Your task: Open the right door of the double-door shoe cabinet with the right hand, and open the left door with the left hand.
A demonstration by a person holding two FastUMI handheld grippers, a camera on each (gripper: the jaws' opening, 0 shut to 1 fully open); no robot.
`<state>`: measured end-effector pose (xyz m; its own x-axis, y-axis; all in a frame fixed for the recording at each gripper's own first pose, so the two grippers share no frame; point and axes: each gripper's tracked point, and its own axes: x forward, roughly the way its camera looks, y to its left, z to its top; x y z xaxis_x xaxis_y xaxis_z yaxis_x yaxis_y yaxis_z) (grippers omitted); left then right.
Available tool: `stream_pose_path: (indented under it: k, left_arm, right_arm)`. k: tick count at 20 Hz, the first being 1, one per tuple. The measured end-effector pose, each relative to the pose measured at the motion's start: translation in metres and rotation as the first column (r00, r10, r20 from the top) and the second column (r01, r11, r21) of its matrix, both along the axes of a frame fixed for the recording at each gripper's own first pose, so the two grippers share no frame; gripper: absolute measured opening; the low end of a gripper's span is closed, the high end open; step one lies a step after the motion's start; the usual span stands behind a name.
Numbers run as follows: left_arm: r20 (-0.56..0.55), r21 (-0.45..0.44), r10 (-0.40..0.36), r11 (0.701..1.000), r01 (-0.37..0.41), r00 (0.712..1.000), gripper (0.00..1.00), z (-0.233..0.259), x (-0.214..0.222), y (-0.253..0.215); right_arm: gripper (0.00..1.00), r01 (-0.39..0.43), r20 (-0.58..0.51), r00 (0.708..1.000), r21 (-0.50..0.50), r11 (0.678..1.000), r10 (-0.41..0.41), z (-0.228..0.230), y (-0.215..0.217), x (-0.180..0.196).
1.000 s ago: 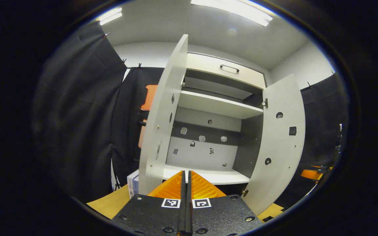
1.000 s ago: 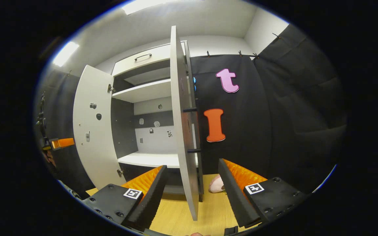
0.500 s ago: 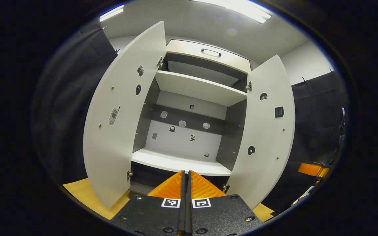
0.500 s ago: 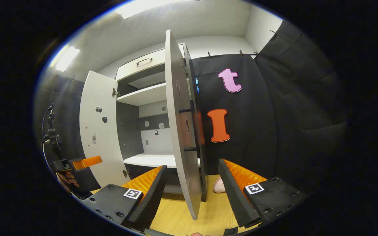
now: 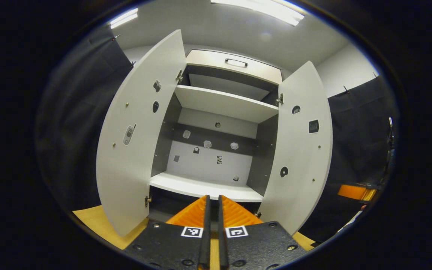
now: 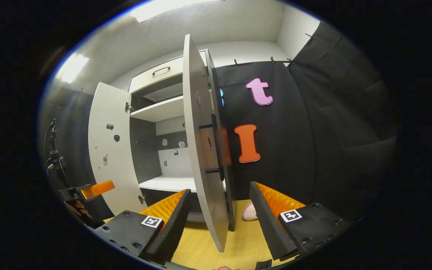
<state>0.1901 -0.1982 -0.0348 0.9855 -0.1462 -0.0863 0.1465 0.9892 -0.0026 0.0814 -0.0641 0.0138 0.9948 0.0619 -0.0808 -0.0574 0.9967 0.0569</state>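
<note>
In the left gripper view the white shoe cabinet (image 5: 216,103) stands with both doors swung wide, the left door (image 5: 133,150) and the right door (image 5: 300,150) framing its bare shelves. My left gripper (image 5: 213,202) hangs low in front of the opening, its fingers parted by a narrow slit and holding nothing. In the right gripper view the right door (image 6: 201,157) is nearly edge-on, with its black bar handle (image 6: 216,146) on the outer face. My right gripper (image 6: 219,204) is open, one finger on each side of that door's lower edge without touching it.
A drawer (image 5: 234,63) with a dark handle tops the cabinet. A pink object (image 6: 249,213) lies on the wooden floor (image 6: 238,243) behind the right door. A hand (image 6: 75,208) holds the left gripper (image 6: 94,188) at the far left. Black cloth walls flank the cabinet.
The left door went from nearly edge-on in the left gripper view to wide open. The left gripper's fingers have parted slightly. The right door turned a little further; the right gripper stays open.
</note>
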Motion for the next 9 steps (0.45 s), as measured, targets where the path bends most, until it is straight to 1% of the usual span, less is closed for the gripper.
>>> stream_pose_path:
  k: [1, 2, 3, 4, 5, 6, 7, 8, 9]
  left_arm:
    - [0.017, -0.002, 0.011, 1.0, -0.011, 1.0, 0.2, 0.002, 0.002, 0.002]
    - [0.034, 0.0, 0.016, 1.0, -0.016, 0.999, 0.46, 0.005, 0.004, 0.004]
    - [0.04, 0.006, 0.014, 1.0, -0.014, 0.999, 0.57, 0.005, 0.006, 0.003]
    - [0.038, 0.014, 0.012, 1.0, -0.013, 0.999, 0.7, 0.005, 0.006, 0.004]
    - [0.036, 0.025, 0.028, 0.999, -0.029, 0.999, 0.76, 0.004, 0.007, 0.008]
    - [0.03, 0.035, 0.046, 0.998, -0.047, 0.998, 0.97, 0.003, 0.006, 0.012]
    - [0.026, 0.034, 0.062, 0.997, -0.063, 0.998, 0.98, 0.003, 0.005, 0.015]
    - [0.021, 0.026, 0.065, 0.998, -0.065, 0.998, 0.93, 0.002, 0.005, 0.015]
    - [0.012, 0.02, 0.066, 0.998, -0.066, 0.998, 0.92, 0.0, 0.004, 0.013]
  right_arm:
    - [0.99, -0.004, -0.006, 1.0, -0.005, 1.0, 0.004, -0.003, 0.002, -0.001]
    - [0.99, -0.003, -0.013, 1.0, -0.011, 1.0, 0.003, -0.005, 0.003, -0.001]
    - [0.89, 0.0, -0.015, 1.0, -0.016, 1.0, 0.0, -0.007, 0.002, -0.003]
    - [0.99, 0.003, -0.01, 1.0, -0.02, 1.0, -0.003, -0.006, 0.003, -0.003]
    - [0.98, 0.012, 0.002, 1.0, -0.023, 1.0, -0.012, -0.004, 0.003, -0.002]
    - [0.89, 0.022, 0.012, 1.0, -0.027, 0.999, -0.022, -0.001, 0.002, -0.001]
    - [0.88, 0.023, 0.015, 1.0, -0.03, 0.999, -0.023, 0.0, 0.003, 0.0]
    - [0.88, 0.017, 0.01, 1.0, -0.03, 0.999, -0.016, -0.001, 0.004, -0.001]
    - [0.89, 0.01, 0.001, 1.0, -0.026, 1.0, -0.01, -0.002, 0.006, -0.002]
